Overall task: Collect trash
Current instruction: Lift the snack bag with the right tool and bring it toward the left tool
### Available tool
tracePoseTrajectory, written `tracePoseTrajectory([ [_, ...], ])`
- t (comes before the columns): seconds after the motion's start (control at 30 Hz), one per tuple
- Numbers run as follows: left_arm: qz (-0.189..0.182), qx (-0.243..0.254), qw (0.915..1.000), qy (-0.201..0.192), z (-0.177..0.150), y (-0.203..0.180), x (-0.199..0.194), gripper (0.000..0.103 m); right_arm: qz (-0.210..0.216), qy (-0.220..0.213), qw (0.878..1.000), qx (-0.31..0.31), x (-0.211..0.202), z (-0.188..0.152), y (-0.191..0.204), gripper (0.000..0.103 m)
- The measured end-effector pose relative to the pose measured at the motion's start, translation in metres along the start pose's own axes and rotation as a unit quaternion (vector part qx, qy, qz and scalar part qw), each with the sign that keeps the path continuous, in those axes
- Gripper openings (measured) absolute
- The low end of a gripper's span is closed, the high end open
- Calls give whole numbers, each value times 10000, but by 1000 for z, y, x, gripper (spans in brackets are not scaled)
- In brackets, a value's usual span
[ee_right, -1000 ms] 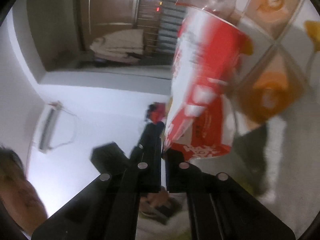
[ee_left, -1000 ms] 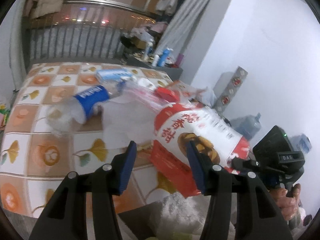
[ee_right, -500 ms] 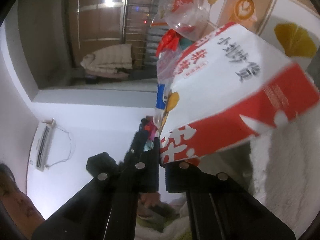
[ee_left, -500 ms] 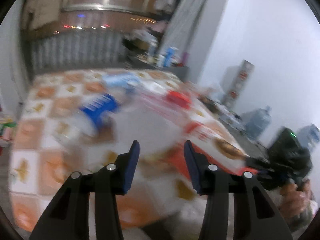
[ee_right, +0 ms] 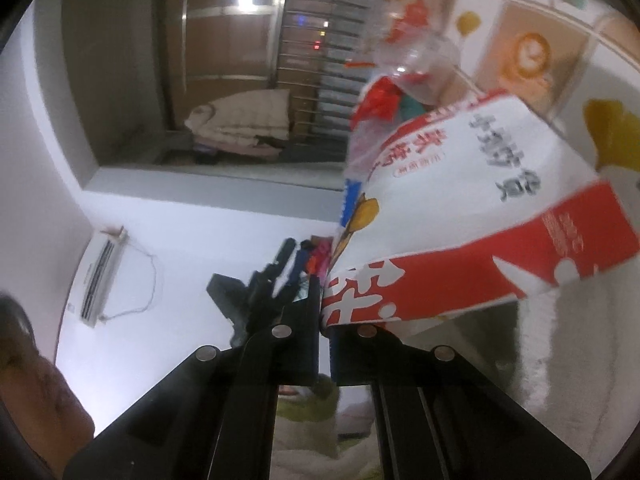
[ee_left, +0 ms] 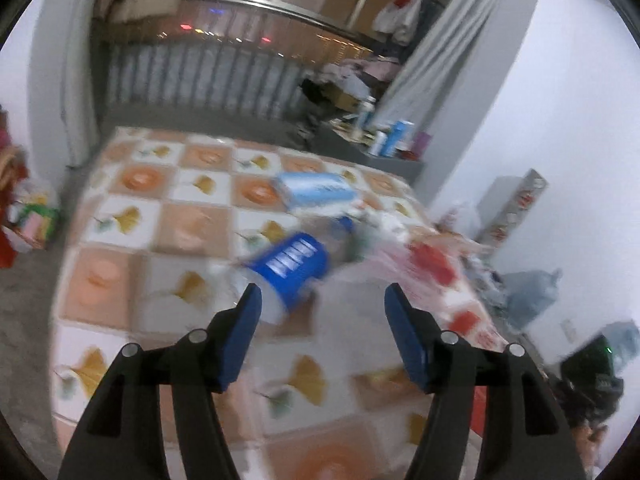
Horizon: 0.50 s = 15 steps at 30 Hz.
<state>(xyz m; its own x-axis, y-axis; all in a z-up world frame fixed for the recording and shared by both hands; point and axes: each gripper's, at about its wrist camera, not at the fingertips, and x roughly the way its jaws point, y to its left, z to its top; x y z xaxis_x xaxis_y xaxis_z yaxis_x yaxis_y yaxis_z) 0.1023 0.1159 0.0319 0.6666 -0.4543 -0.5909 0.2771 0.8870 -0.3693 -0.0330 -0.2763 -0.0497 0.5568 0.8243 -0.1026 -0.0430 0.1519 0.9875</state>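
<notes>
The right gripper (ee_right: 325, 320) pinches a red-and-white bag (ee_right: 460, 216). The left gripper (ee_left: 322, 320) gapes wide, empty, above the table (ee_left: 120, 280), near a bottle (ee_left: 292, 264).

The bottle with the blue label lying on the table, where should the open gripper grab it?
Grip the bottle across its round middle, at the blue label. It lies on its side, so probably come down from above with the left gripper, one finger either side; its ends look too blurred to judge.

The left gripper (ee_left: 322, 308) hangs above the table (ee_left: 120, 280), blue-padded jaws spread wide and holding nothing; the right gripper (ee_right: 325, 312), beside the table, is pinched tight on a red-and-white snack bag (ee_right: 460, 240)
</notes>
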Motion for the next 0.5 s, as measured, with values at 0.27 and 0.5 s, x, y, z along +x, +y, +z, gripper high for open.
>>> tracePoseTrajectory([
  [0.27, -798, 1957, 9773, 133, -74, -99, -13, 62, 383, 6, 9923, 1181, 19, 11, -28, 2],
  [0.5, -222, 3499, 9365, -88, -124, -153, -2, 62, 160, 250, 9889, 1457, 35, 6, -26, 3],
])
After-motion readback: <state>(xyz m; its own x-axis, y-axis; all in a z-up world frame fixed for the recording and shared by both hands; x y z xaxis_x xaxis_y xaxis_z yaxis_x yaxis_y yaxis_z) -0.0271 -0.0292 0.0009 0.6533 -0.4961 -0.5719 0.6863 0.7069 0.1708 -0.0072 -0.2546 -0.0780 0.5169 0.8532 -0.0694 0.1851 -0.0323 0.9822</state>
